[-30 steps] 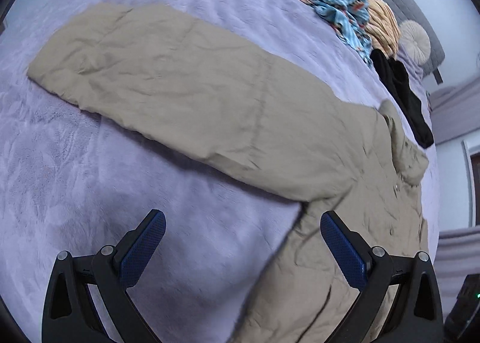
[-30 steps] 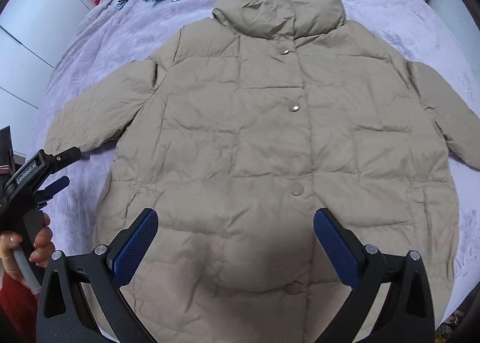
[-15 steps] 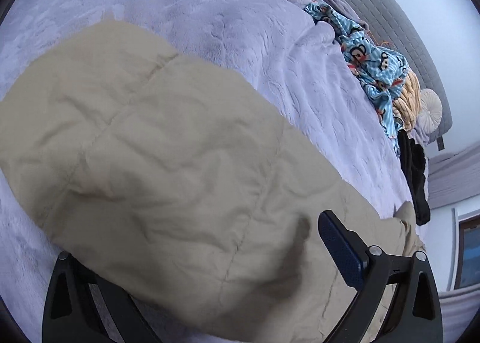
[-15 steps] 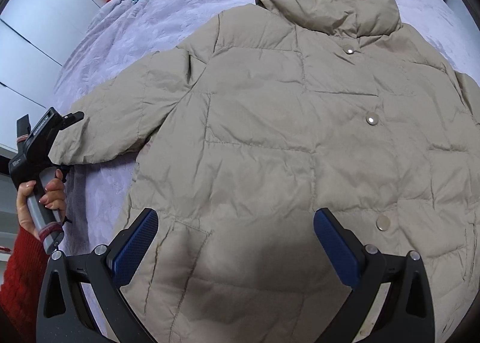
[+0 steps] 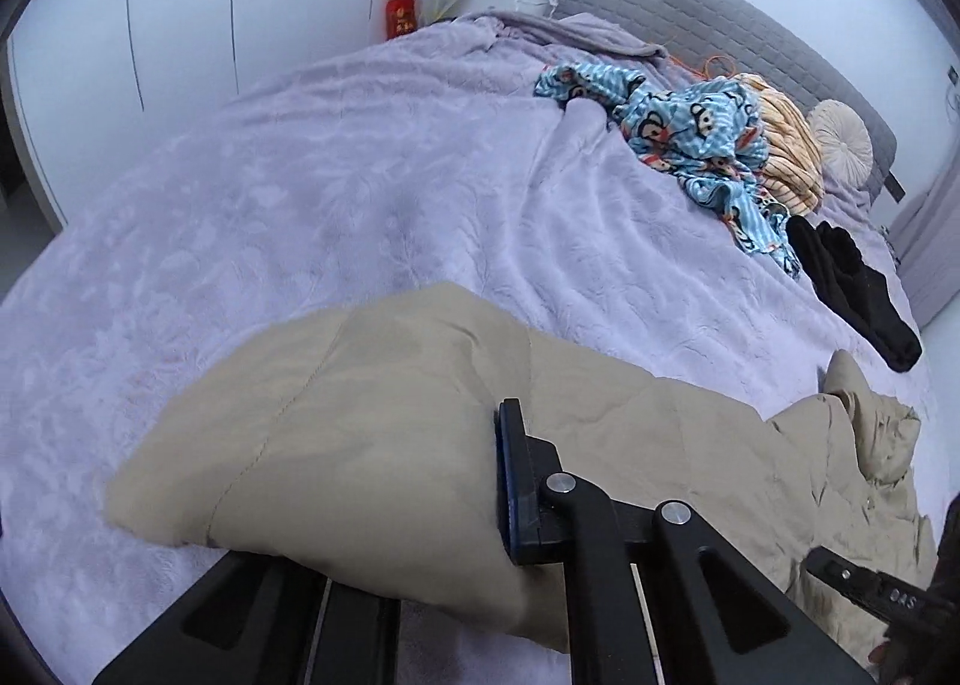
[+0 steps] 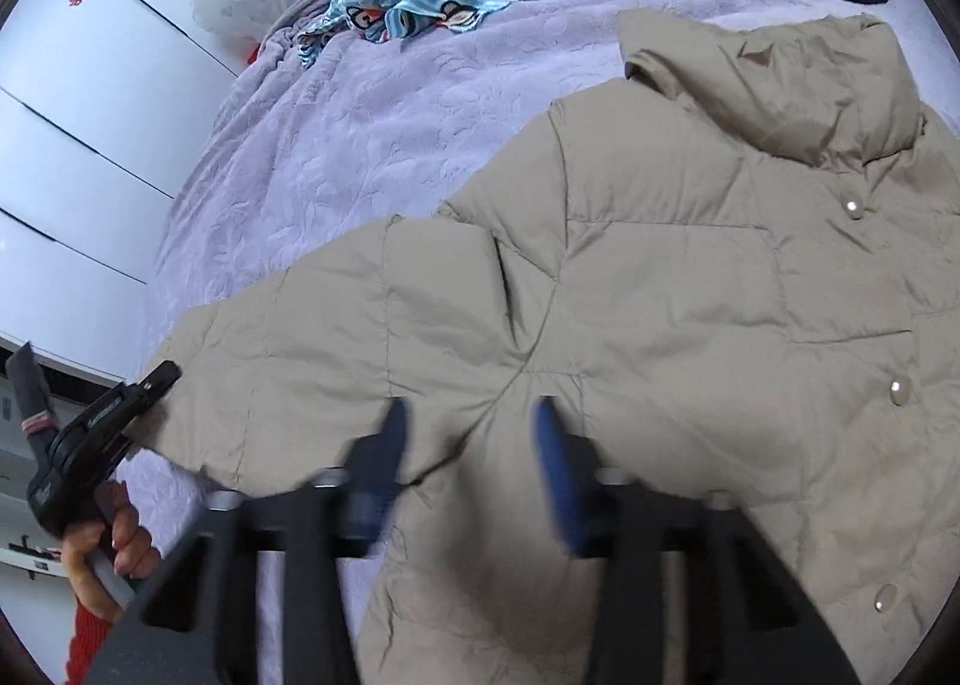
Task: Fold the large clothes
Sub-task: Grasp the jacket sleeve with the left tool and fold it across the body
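- Far left, the left gripper [image 6: 153, 382] is clamping the beige jacket's sleeve [image 5: 336, 433], jaws just closed on its cuff.
- The beige jacket [image 6: 690, 295] is lying flat, front up, on the lilac bedspread [image 5: 360, 193].
- The right gripper [image 6: 471, 433] is hovering over the armpit seam, jaws just narrowing, a gap showing, blurred, pinching nothing I can see.

Left tool [image 5: 504, 481] clamped, right tool [image 6: 468, 445] closing
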Tool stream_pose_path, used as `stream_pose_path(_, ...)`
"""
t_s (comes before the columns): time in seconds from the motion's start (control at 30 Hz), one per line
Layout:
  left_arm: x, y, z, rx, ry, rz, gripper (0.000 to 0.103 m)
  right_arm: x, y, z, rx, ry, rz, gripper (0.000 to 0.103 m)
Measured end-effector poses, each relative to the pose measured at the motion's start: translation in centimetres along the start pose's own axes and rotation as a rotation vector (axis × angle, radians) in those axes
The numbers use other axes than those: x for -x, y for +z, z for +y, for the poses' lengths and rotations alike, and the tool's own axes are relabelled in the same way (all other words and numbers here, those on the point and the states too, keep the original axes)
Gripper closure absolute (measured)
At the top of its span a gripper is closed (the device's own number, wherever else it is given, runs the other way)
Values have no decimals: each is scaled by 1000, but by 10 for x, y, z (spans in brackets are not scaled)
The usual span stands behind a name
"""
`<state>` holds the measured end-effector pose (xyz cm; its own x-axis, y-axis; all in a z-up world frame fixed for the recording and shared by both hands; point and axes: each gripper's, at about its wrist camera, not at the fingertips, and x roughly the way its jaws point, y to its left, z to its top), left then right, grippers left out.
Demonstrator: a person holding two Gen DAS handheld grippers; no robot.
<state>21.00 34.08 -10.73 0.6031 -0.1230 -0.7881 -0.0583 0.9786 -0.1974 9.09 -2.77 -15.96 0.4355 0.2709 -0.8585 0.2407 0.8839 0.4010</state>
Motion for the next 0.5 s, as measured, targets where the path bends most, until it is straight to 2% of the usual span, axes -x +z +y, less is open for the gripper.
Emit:
stream_pose_path(0.07,15,2,-12,-52,4,-40,91,-14,4,1,-34,48,4,85)
stream_pose_path(0.17,34,6,-39,-121,-23,-86,91,-39,1,10,-12,103,32,86)
stream_pose_path(0.3,52,4,-89,-223,-53,-122,91,-68,-9,8,-24,125,87,86)
stream_pose_path(0.4,60,0,-143,-289,-108,-137,91,-82,-8,5,-24,139,136,86)
stream_pose_path(0.5,66,-12,-209,-368,-157,-146,91,-73,-4,1,-1,195,167,86)
